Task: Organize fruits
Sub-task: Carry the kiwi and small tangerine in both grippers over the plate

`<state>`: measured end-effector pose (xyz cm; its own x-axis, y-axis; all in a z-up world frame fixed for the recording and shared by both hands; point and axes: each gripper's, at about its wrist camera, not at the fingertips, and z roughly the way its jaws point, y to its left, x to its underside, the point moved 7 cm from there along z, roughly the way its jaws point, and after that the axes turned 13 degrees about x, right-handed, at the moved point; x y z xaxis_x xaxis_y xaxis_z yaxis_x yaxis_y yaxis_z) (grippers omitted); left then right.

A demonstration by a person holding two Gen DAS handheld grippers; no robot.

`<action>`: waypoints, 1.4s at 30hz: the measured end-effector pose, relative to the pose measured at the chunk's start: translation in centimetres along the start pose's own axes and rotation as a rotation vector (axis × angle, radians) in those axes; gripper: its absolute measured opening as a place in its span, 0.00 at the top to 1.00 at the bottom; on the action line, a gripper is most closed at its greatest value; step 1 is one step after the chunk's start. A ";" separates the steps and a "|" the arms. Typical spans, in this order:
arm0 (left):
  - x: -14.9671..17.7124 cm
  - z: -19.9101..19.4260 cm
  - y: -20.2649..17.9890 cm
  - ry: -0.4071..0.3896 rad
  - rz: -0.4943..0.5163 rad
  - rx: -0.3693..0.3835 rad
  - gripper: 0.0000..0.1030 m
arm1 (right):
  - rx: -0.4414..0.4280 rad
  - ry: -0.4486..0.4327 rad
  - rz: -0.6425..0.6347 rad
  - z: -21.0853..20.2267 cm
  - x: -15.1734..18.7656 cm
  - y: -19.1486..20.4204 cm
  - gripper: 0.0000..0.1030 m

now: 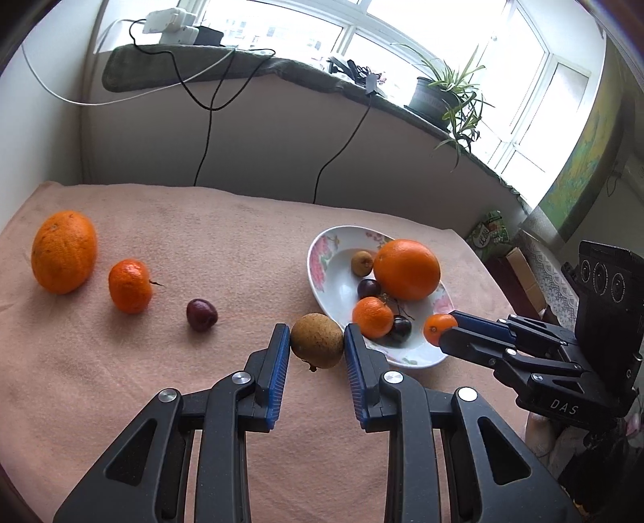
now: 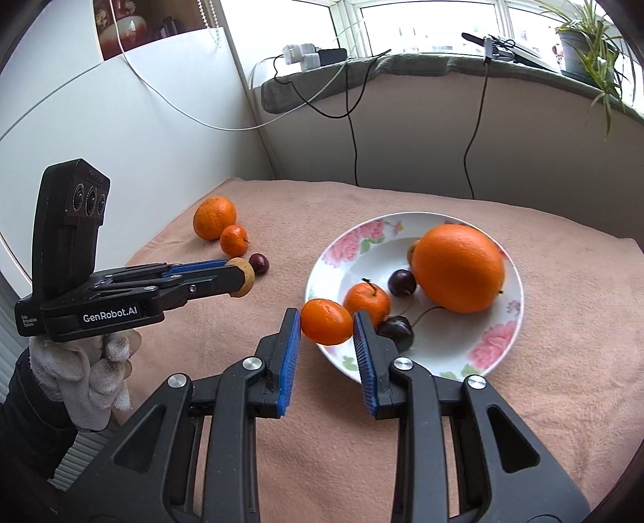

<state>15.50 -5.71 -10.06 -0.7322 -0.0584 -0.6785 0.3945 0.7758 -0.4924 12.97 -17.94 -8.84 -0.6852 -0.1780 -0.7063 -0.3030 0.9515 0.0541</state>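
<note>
My left gripper (image 1: 316, 342) is shut on a small brown round fruit (image 1: 316, 340), held above the pink cloth just left of the floral plate (image 1: 326, 277). My right gripper (image 2: 327, 322) is shut on a small orange kumquat (image 2: 326, 322), held over the near rim of the plate (image 2: 346, 366). On the plate lie a big orange (image 2: 459, 267), a tangerine (image 2: 365, 299), two dark cherries (image 2: 401, 281) and a small brown fruit (image 1: 361, 263). On the cloth at the left lie a large orange (image 1: 63, 251), a tangerine (image 1: 129, 285) and a dark cherry (image 1: 201, 314).
The pink cloth (image 1: 201, 402) covers the table, which ends at a wall with hanging black cables (image 1: 207, 132). A windowsill above carries a potted plant (image 1: 438, 96) and chargers (image 1: 173, 24). A gloved hand (image 2: 92, 362) holds the left gripper (image 2: 241, 277).
</note>
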 end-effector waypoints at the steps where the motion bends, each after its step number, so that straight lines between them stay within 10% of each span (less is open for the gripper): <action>1: 0.0 0.2 -0.3 0.002 0.003 0.003 0.75 | 0.008 0.001 0.007 -0.2 0.1 -0.6 0.73; 42: -2.5 6.2 -0.6 0.070 0.059 -0.056 0.74 | 0.119 0.031 0.009 0.9 1.6 -5.0 0.72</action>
<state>20.53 -9.94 -11.40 -0.7460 0.0309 -0.6652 0.4083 0.8103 -0.4203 14.01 -22.73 -10.89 -0.7082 -0.1752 -0.6839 -0.2172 0.9758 -0.0251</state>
